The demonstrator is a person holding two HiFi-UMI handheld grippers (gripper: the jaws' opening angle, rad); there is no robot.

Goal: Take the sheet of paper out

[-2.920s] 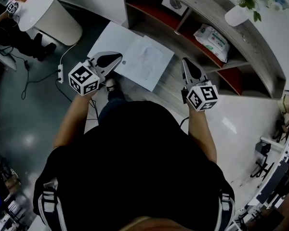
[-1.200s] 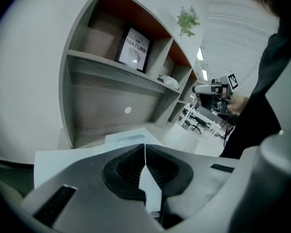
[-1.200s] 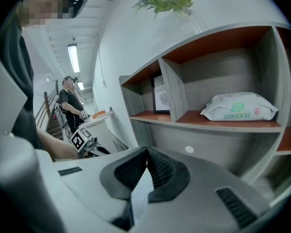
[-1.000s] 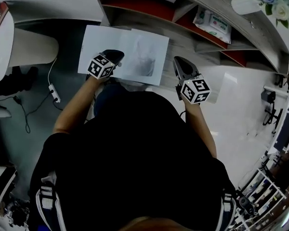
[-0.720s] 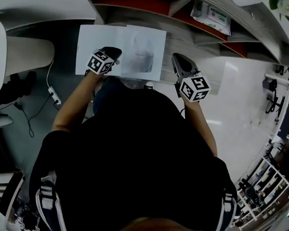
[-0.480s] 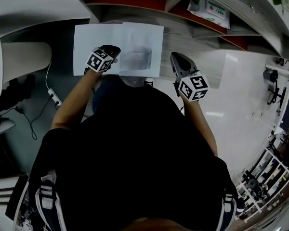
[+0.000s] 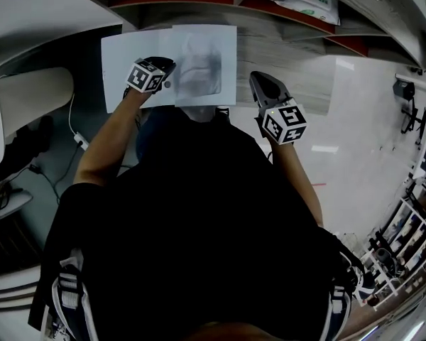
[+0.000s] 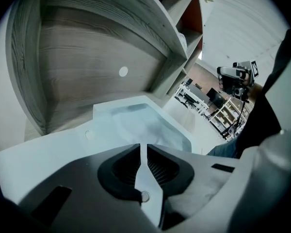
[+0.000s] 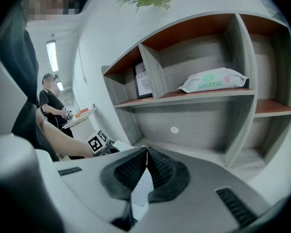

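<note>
The left gripper (image 8: 141, 149) is clamped on the near edge of the sheet of paper (image 7: 202, 62). The sheet is held level in front of the lowest compartment of the shelf (image 9: 199, 123). The right gripper (image 9: 146, 152) hangs just right of the sheet, pressed together with nothing between its jaws. A pack of wipes (image 9: 213, 80) lies on an upper board of the shelf.

Wipes pack (image 9: 213, 80) on wooden shelf (image 9: 194, 95)
</note>
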